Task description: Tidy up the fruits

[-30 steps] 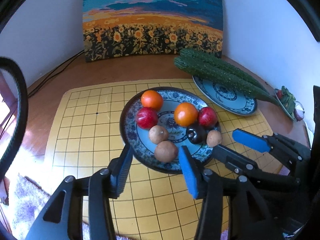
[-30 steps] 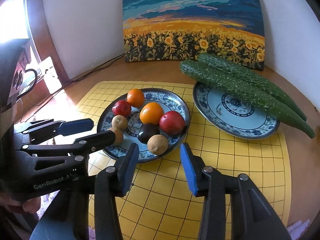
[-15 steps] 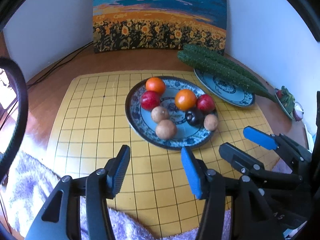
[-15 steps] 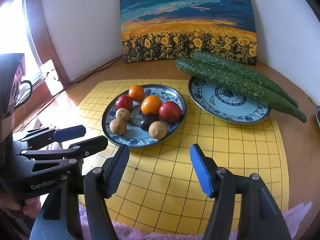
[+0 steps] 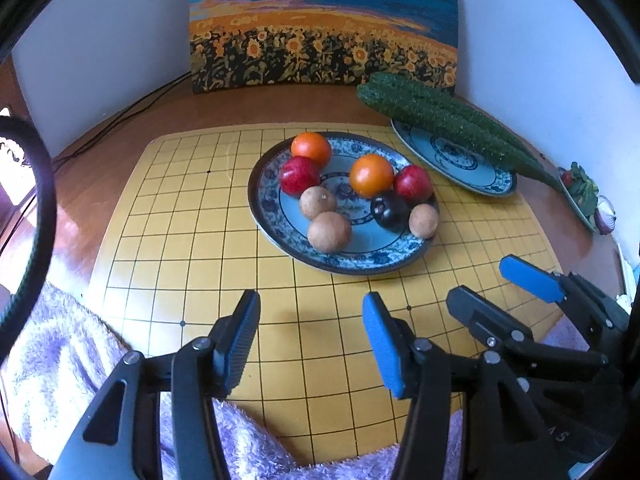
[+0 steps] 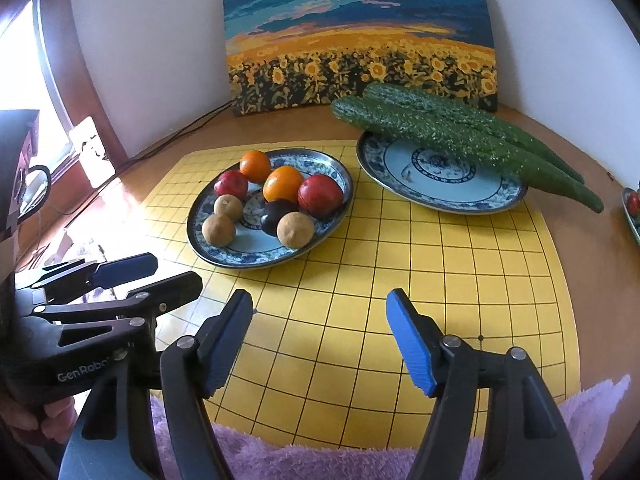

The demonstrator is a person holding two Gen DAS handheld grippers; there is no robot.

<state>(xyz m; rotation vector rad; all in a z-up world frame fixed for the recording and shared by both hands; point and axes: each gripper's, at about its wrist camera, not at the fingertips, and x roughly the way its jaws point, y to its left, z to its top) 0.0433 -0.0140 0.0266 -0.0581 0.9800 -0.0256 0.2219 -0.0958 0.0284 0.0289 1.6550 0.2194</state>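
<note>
A blue patterned plate (image 5: 276, 216) (image 6: 200, 236) on the yellow grid mat holds several fruits: two oranges (image 5: 371, 175) (image 6: 283, 184), two red fruits (image 5: 299, 175) (image 6: 321, 195), a dark plum (image 5: 389, 209) (image 6: 277, 216) and three brown round fruits (image 5: 329, 231) (image 6: 295, 229). My left gripper (image 5: 310, 326) is open and empty, well short of the plate. My right gripper (image 6: 320, 320) is open and empty over the mat's near part; it also shows in the left wrist view (image 5: 490, 286).
A second blue plate (image 6: 440, 188) (image 5: 472, 168) at the right carries two long cucumbers (image 6: 460, 140) (image 5: 440, 120). A sunflower painting (image 6: 360, 40) leans on the back wall. A purple fluffy cloth (image 6: 320, 456) lies under the mat's near edge. A small dish (image 5: 580, 196) sits far right.
Both grippers have pulled back from the fruit plate toward the mat's near edge. The right gripper's jaws have opened wider. The fruits have not moved.
</note>
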